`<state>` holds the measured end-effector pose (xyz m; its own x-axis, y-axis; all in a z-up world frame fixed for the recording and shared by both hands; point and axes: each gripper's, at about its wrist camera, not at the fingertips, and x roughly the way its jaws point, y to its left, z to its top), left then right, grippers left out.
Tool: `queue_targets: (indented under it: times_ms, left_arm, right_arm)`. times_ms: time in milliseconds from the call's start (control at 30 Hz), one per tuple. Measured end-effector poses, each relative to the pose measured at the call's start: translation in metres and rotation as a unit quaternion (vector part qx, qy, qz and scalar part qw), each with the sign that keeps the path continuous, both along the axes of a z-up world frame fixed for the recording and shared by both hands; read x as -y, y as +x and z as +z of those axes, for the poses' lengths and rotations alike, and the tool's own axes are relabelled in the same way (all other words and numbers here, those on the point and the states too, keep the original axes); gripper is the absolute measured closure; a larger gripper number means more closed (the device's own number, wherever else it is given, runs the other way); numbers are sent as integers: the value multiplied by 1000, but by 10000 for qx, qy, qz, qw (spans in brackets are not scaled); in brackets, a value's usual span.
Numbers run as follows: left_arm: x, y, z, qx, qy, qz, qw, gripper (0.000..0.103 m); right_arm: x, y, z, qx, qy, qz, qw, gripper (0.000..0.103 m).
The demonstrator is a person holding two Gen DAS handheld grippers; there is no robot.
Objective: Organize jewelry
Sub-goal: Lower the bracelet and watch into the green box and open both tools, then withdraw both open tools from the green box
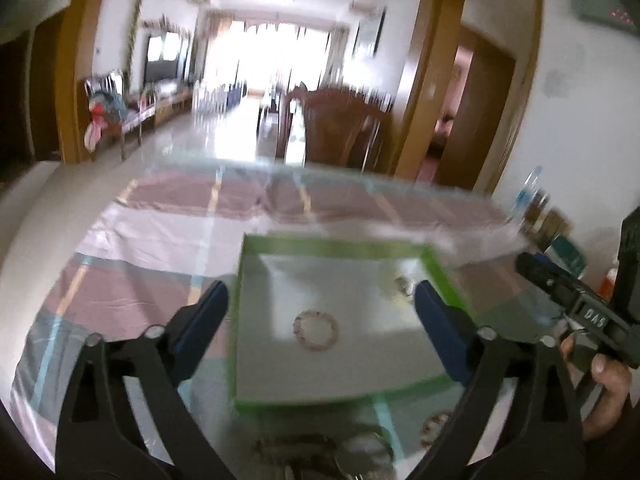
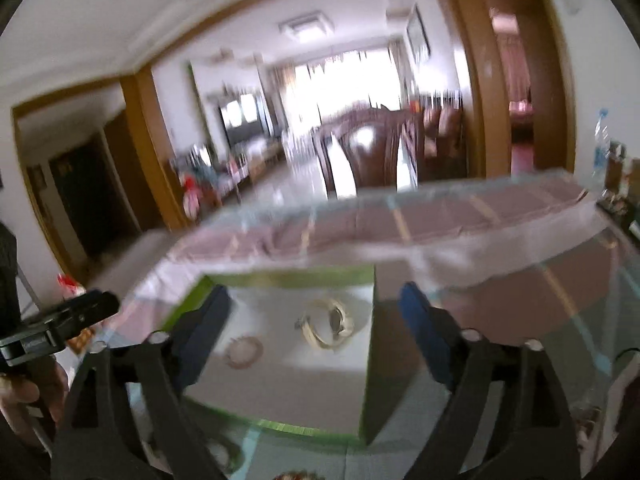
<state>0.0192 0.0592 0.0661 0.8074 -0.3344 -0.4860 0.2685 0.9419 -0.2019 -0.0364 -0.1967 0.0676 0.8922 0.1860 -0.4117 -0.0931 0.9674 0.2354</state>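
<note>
Both grippers' fingers (image 1: 204, 320) spread empty over green-rimmed tray (image 1: 336, 246); beaded bracelet (image 1: 316, 330) light, slippery, likely best pinched across its rim.

A green-walled box (image 1: 336, 246) with a pale grey floor is seen on a cloth (image 1: 120, 272) checked in pink, white and grey. Blue pads (image 1: 200, 320) are borne by each black tool.

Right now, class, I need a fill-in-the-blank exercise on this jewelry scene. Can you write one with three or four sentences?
1. The shallow box has a rim coloured ____.
2. The beaded bracelet lies ____ the box.
3. The left gripper has its jaws ____.
4. Between the fingers of the right gripper nothing is ____.

Missing words: green; inside; open; held
</note>
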Motion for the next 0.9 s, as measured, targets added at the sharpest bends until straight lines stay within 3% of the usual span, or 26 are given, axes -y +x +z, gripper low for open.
queue_targets:
  times_ms: [100,200,400,667,900]
  left_arm:
    - [-17,-63,7,447,-104,33,9989,4]
    - [-25,-105,0,595,-81,75,9982,4]
    - [-35,-157,-33,450,-25,308,9985,4]
    - [-34,-181,-68,94,44,366,9993,4]
    - [-18,-187,-87,-96,296,263,9992,4]
  right_arm:
    - [4,-59,16,396,-80,-20,9992,6]
    - [4,-109,11,579,-196,-41,9981,4]
    - [9,-169,-27,300,99,-170,9994,4]
    - [-9,-199,-53,175,-249,-212,9993,4]
    - [-22,-200,-68,12,-360,-32,9993,4]
